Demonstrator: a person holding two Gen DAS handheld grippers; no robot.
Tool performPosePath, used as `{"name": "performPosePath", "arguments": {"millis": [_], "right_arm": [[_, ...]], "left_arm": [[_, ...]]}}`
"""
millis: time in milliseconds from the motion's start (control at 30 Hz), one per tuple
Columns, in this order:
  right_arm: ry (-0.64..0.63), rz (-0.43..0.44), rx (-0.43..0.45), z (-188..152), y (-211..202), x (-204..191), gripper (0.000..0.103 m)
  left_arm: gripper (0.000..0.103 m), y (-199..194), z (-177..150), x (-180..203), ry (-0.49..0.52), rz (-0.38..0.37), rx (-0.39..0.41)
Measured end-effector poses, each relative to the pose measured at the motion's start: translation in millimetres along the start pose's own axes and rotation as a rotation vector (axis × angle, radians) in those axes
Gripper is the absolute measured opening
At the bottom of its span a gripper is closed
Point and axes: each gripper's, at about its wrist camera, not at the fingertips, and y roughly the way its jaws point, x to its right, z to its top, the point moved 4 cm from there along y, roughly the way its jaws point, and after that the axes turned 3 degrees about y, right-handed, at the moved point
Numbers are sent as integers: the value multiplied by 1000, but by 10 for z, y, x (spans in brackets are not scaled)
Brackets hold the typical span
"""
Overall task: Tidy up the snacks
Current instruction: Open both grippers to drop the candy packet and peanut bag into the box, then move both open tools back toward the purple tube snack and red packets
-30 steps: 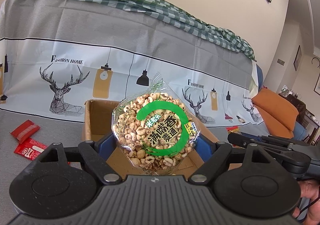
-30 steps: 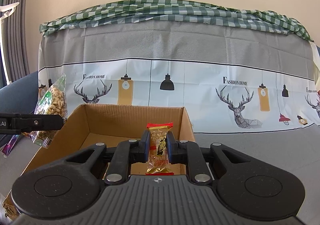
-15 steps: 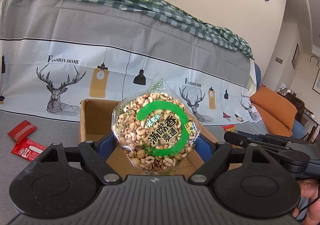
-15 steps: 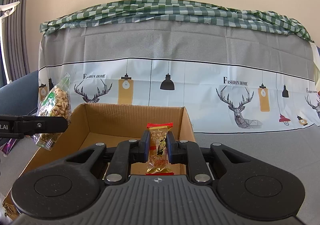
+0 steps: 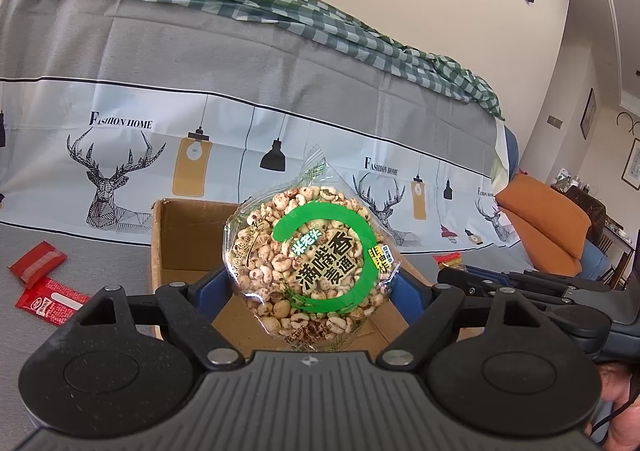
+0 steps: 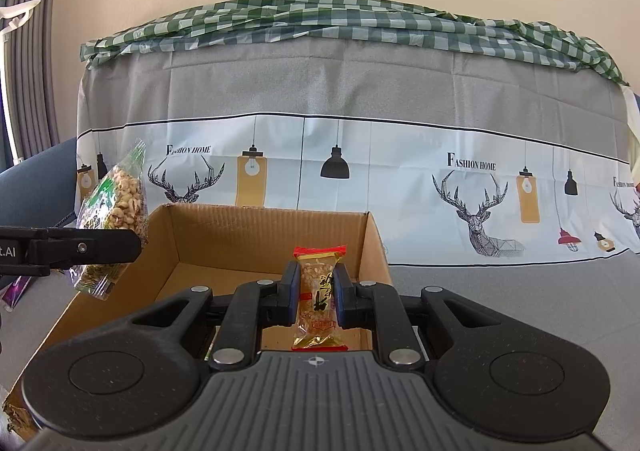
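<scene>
My left gripper (image 5: 310, 291) is shut on a round clear bag of puffed grain with a green ring label (image 5: 312, 263), held upright above the open cardboard box (image 5: 176, 227). My right gripper (image 6: 317, 293) is shut on a small peanut candy bar in a clear and red wrapper (image 6: 318, 299), over the same box (image 6: 264, 235). In the right wrist view the left gripper (image 6: 80, 249) with the grain bag (image 6: 114, 207) shows at the box's left wall. In the left wrist view the right gripper (image 5: 520, 283) shows at the right, its candy hidden.
Two red snack packets (image 5: 38, 261) (image 5: 50, 301) lie on the grey cloth left of the box. Another small snack packet (image 5: 450, 259) lies to its right. A covered sofa back (image 6: 352, 91) rises behind. An orange cushion (image 5: 548, 219) sits far right.
The left gripper with the grain bag has shifted right, closer to the box's left wall. The right gripper has barely moved.
</scene>
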Motion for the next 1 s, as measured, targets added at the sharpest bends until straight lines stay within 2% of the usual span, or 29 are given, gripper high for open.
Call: {"name": "performPosePath", "arguments": {"millis": [67, 100, 133, 167, 267, 500, 667, 733, 833, 900, 933, 1000], "right_arm": [[-6, -18, -7, -8, 21, 2, 23], [-9, -30, -9, -13, 32, 6, 33], [-7, -37, -7, -11, 36, 14, 41], [-1, -43, -5, -8, 36, 23, 44], [9, -51, -4, -6, 44, 24, 50], [-9, -56, -11, -15, 83, -98, 54], [-14, -63, -11, 0, 122, -235, 63], [-21, -64, -14, 0, 139, -313, 63], [-36, -62, -19, -2, 170, -438, 65], [-46, -59, -24, -6, 188, -522, 65], [-51, -58, -25, -3, 198, -563, 65], [-58, -54, -27, -4, 211, -643, 65]], "left_arm": [[97, 7, -1, 17, 4, 1, -1], [102, 7, 6, 25, 9, 5, 3], [102, 3, 7, 30, 12, 6, 8], [102, -1, 11, 37, 13, 5, 9], [102, 2, 4, 27, 10, 10, 4], [102, -74, 38, -53, -1, 37, 21], [101, -169, 51, -105, 22, 60, 38], [95, -210, 51, -123, 34, 58, 40], [77, -266, 41, -157, 54, 62, 34], [55, -305, 29, -208, 53, 66, 22], [50, -326, 27, -236, 53, 70, 17], [34, -379, 23, -316, 64, 93, 11]]}}
